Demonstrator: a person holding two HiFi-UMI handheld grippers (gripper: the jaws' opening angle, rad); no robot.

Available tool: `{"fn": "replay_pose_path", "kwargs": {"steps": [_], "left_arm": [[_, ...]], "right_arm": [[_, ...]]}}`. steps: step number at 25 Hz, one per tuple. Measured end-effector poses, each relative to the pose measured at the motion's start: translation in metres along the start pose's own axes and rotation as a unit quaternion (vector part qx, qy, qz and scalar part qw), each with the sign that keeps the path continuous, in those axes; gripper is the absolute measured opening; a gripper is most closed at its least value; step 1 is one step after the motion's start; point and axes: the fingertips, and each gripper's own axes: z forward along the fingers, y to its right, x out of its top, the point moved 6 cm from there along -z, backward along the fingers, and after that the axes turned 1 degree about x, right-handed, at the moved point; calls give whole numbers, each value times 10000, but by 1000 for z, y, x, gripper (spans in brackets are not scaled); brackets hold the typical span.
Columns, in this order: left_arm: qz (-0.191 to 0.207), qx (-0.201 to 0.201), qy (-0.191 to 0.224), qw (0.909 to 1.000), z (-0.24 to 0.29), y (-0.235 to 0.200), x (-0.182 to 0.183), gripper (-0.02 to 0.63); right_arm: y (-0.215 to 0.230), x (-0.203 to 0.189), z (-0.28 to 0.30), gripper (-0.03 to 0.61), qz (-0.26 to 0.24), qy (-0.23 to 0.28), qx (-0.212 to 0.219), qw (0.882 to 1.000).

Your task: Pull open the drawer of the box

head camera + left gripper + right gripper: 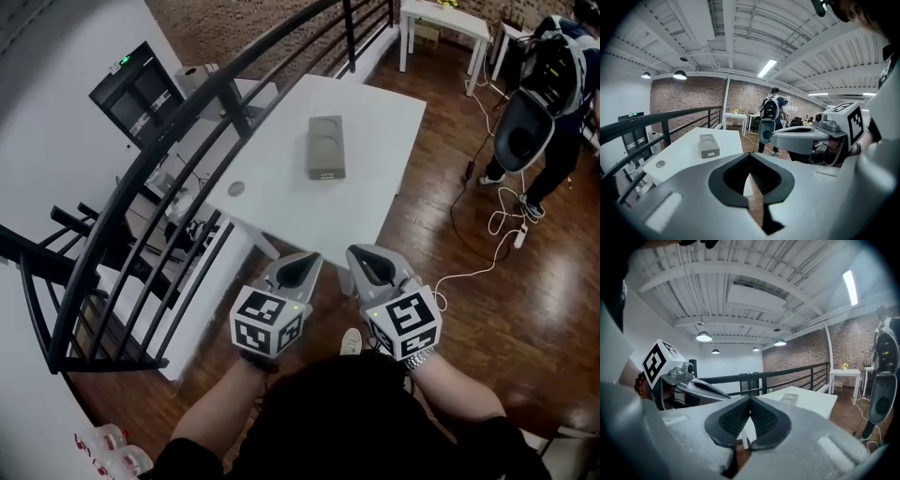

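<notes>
a flat grey rectangular box with round top recesses lies centre-top on the smooth white table. low in frame, the left gripper and right gripper hover empty, ribbed jaws together.

Loft-style lab or workshop, this: brick wall ahead of the left hand-held gripper, pendant lamps under a white beamed ceiling. Black railing to its left, white surface ahead, cables trailing across wood floor right of the right hand-held gripper.
</notes>
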Motion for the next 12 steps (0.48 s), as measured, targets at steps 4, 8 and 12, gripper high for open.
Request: {"fn": "replay_pose_path", "kwargs": {"steps": [4, 8, 12], "left_arm": [[34, 16, -36, 10000, 20, -7, 4, 12], [-72, 29, -71, 9999, 43, -12, 8, 12], [-252, 7, -59, 9997, 57, -14, 12, 12]], "right_arm": [[15, -4, 11, -8, 17, -36, 11, 10000], [29, -9, 15, -8, 14, -120, 44, 9999], [36, -7, 16, -8, 18, -187, 82, 9998]]}}
